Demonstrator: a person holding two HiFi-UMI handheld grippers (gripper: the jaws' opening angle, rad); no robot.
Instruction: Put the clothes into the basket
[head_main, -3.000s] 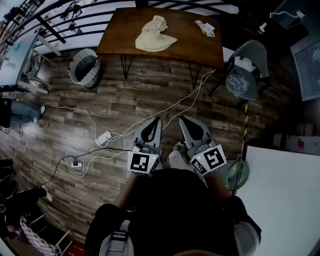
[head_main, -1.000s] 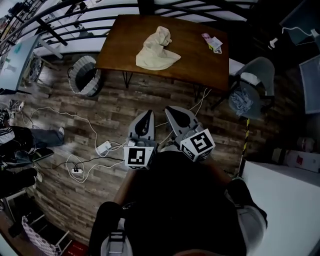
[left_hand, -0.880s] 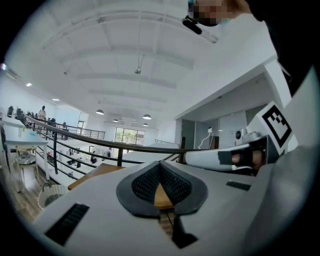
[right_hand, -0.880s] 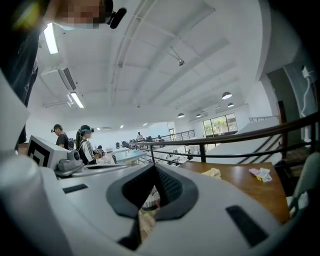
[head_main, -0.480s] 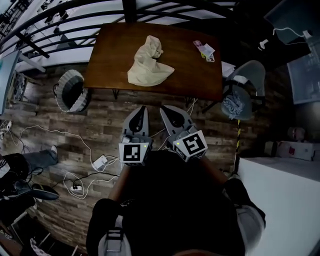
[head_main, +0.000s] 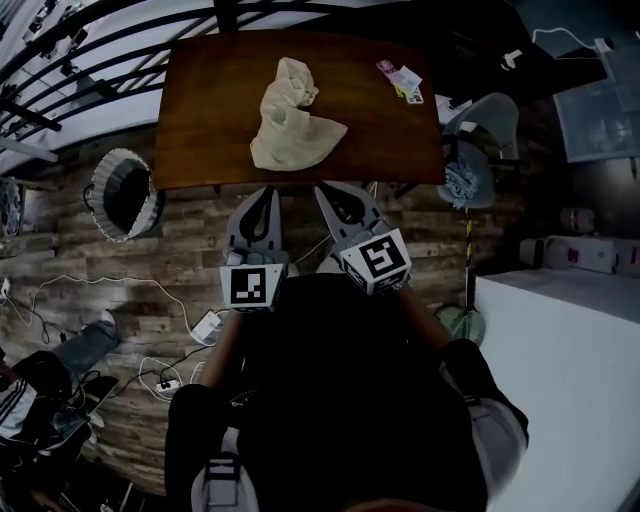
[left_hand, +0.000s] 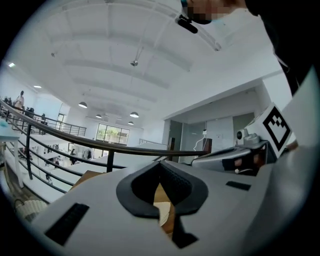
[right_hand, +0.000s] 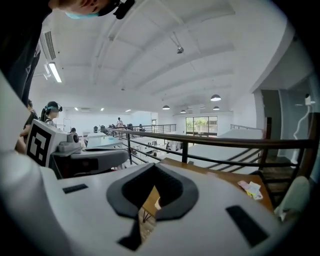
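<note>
A cream garment (head_main: 293, 122) lies crumpled on the brown wooden table (head_main: 210, 90). The woven basket (head_main: 124, 194) stands on the floor off the table's left end. Both grippers are held side by side in front of the person, just short of the table's near edge. The left gripper (head_main: 263, 194) is shut with nothing in it, and the right gripper (head_main: 331, 192) is likewise shut and empty. In the left gripper view the shut left gripper (left_hand: 161, 165) shows a sliver of the garment (left_hand: 163, 214) through the hole behind its tips. The right gripper (right_hand: 153, 167) points at the table (right_hand: 225, 178).
Small coloured cards (head_main: 401, 80) lie at the table's far right corner. A grey chair (head_main: 477, 140) with cloth on it stands right of the table. Cables and a power strip (head_main: 205, 325) trail over the plank floor. A black railing (right_hand: 210, 145) runs behind the table.
The view has advanced toward the table: table and garment are nearer and lower in the head view, and the basket has slid left. Both grippers stay shut and side by side.
</note>
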